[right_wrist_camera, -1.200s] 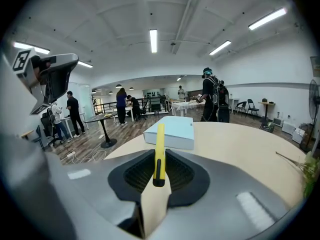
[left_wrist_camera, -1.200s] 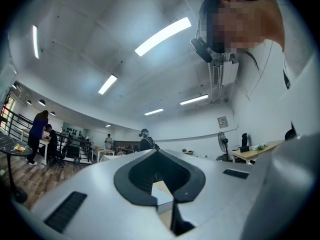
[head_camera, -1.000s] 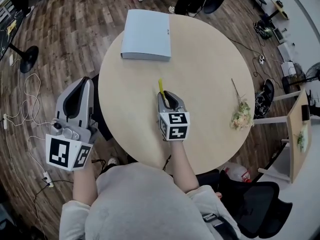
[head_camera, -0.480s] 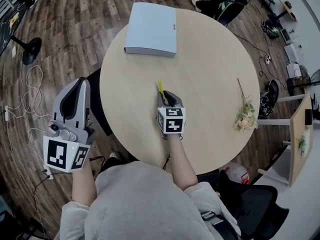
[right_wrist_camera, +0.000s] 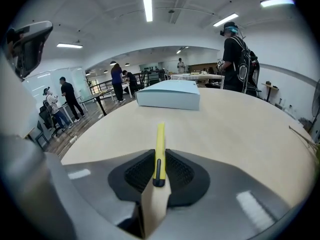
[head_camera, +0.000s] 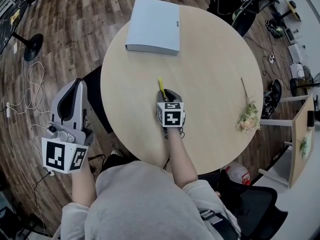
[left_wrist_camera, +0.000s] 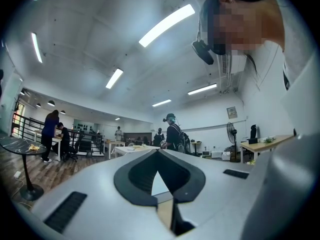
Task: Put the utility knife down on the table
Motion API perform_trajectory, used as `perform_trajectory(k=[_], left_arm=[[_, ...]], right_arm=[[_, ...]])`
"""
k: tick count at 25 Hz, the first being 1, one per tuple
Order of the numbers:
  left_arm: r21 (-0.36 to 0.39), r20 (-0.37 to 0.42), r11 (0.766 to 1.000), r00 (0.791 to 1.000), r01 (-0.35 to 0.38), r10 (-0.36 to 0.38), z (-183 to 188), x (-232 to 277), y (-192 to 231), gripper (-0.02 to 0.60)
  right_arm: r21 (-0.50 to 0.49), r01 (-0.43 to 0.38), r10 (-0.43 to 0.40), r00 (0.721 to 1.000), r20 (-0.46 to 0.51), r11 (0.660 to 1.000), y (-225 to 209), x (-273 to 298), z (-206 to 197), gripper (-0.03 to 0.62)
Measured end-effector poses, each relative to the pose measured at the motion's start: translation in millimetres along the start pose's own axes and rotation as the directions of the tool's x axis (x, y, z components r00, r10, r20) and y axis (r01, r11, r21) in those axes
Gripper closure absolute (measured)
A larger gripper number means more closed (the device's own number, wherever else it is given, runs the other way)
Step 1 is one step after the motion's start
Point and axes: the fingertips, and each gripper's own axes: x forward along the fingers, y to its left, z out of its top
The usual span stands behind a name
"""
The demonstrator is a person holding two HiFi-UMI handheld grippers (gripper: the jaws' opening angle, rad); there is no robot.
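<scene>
In the head view, your right gripper [head_camera: 164, 95] sits low over the middle of the round tabletop [head_camera: 215, 69]. The yellow utility knife [head_camera: 161, 85] sticks out of its front toward the pale blue box [head_camera: 153, 26] at the far edge. A dried flower sprig [head_camera: 248, 115] lies well apart at the right rim. Your left gripper [head_camera: 77, 86] hangs off the tabletop, over the wooden floor.

In the left gripper view, that gripper is clenched on nothing, its pads meeting at the tip, and it plays no part here.

In the right gripper view, the jaws are clamped on the knife's rear end and the body runs forward just above the tabletop. You cannot tell from here whether it touches the surface.

You appear to be at the set-down step. The next move calls for lowering until the knife rests flat. Then part the jaws gently and draw straight back, so the knife does not drag or roll.
</scene>
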Motion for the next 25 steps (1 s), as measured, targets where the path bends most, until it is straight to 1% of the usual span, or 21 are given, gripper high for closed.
perform_trajectory(k=[11,25], left_arm=[[-0.001,-0.023,1.0,1.0,-0.008,0.008,-10.5,-0.8,3.9,0.574],[0.009,-0.021,1.0,1.0,-0.005,0.006,-6.4,-6.4,4.2,0.574]], right_arm=[[0.019,0.005,-0.005,1.0,-0.03,1.0,-2.8,13.4,-6.5,0.52],[0.027,0.023,-0.022,0.999,-0.046,0.999,-2.9,14.8,-6.1,0.517]])
